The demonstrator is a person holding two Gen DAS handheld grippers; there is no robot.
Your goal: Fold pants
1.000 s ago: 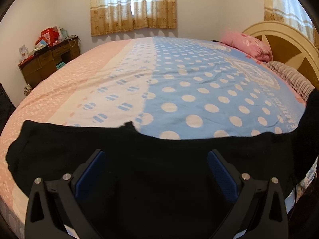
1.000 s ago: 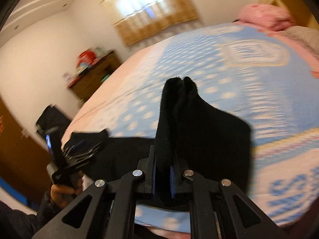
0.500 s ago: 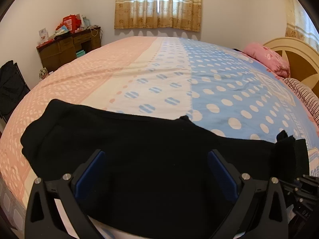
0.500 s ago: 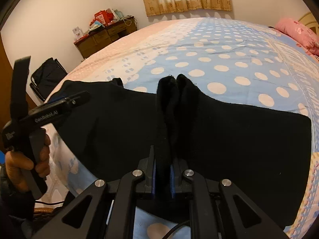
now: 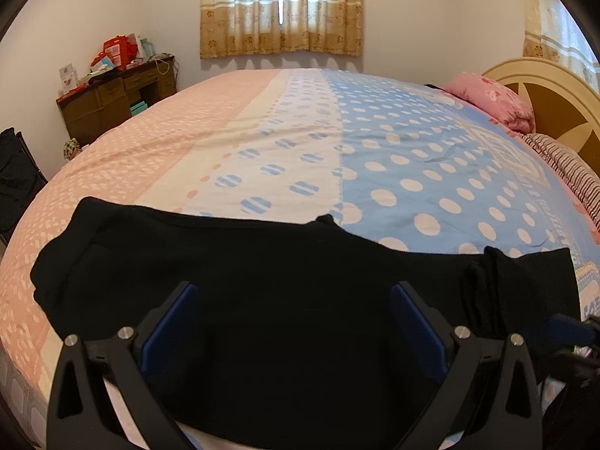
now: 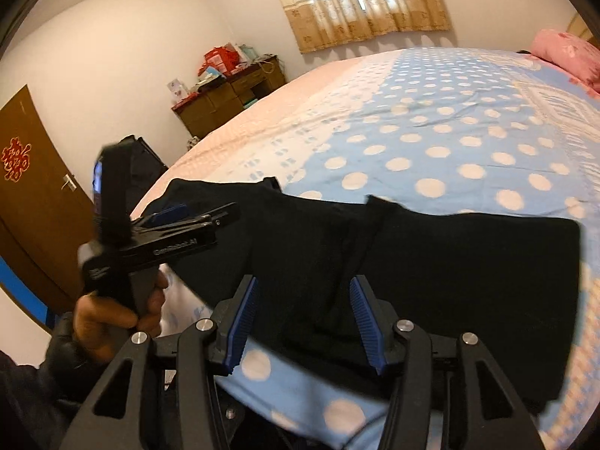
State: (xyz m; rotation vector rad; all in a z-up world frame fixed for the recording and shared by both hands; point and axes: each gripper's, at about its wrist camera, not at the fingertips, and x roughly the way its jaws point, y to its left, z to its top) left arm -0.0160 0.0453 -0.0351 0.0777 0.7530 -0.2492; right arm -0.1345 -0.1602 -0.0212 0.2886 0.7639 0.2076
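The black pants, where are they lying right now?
The black pants lie flat across the near edge of the bed, spanning its pink and blue halves in both wrist views, far from the pink pillow.

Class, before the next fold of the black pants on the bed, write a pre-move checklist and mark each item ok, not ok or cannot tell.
1. Right gripper let go: ok, jaws have just been opening, pads off the cloth.
2. Left gripper free: ok, open, nothing pinched.
3. Black pants resting on the bed: ok.
4. Pants smooth: not ok, a ridge stands by the right gripper.
5. Near edge fully on the bed: cannot tell.
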